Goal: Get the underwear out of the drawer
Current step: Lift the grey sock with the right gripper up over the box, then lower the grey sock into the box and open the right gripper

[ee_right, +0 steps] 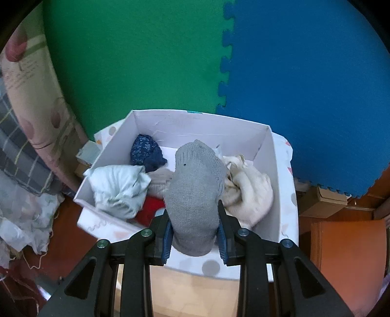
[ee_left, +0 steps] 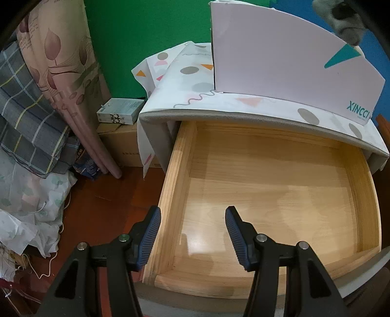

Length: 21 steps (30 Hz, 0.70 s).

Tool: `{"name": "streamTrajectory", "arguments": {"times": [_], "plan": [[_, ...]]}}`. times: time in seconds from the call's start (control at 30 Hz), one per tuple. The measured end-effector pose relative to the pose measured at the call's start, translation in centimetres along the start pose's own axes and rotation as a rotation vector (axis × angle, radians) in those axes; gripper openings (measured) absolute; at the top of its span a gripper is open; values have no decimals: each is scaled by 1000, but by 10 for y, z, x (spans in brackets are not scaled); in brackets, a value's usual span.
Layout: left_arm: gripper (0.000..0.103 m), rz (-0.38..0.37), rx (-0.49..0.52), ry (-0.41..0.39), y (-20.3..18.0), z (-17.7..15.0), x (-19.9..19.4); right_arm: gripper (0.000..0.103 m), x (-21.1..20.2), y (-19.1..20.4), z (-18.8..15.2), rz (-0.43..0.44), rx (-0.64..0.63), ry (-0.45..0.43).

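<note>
The wooden drawer (ee_left: 178, 170) is pulled open and I see nothing lying in it. My left gripper (ee_left: 192, 234) is open and empty, hovering over the drawer's front left corner. My right gripper (ee_right: 193, 240) is shut on a grey knitted garment (ee_right: 195, 195) and holds it over the white box (ee_right: 275, 175) on the cabinet top. The box holds a pale blue-white garment (ee_right: 119, 187), a dark blue one (ee_right: 146, 152), a red one (ee_right: 150, 209) and a cream one (ee_right: 248, 192). The box's side (ee_left: 280, 61) and a bit of the grey garment (ee_left: 341, 17) show in the left wrist view.
A patterned cloth (ee_left: 195, 80) covers the cabinet top. Left of the cabinet are a cardboard box (ee_left: 121, 143), a small white box (ee_left: 119, 112), a rolled floral mat (ee_left: 70, 92) and plaid bedding (ee_left: 26, 117). Green and blue foam wall (ee_right: 219, 61) behind. An orange box (ee_right: 348, 251) at right.
</note>
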<state>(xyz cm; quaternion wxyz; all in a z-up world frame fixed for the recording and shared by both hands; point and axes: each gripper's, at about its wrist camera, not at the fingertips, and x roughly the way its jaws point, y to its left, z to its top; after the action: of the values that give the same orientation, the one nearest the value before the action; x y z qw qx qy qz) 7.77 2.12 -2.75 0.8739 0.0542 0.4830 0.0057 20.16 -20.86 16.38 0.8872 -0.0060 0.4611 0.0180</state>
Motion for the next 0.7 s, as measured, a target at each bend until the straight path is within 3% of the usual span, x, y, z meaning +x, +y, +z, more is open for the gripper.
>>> {"name": "streamTrajectory", "arguments": {"times": [0.4, 0.47, 0.53, 0.6, 0.7], "plan": [[56, -10, 4, -1, -3, -1, -1, 35, 42, 10, 21, -40, 10, 8], [56, -9, 4, -2, -3, -1, -1, 41, 42, 9, 20, -34, 18, 10], [56, -11, 3, -2, -4, -1, -1, 58, 40, 9, 17, -32, 19, 4], [56, -10, 5, -6, -5, -1, -2, 68, 32, 9, 12, -30, 17, -22], [56, -12, 10, -12, -7, -1, -3, 77, 15, 8, -1, -11, 17, -54]]}}
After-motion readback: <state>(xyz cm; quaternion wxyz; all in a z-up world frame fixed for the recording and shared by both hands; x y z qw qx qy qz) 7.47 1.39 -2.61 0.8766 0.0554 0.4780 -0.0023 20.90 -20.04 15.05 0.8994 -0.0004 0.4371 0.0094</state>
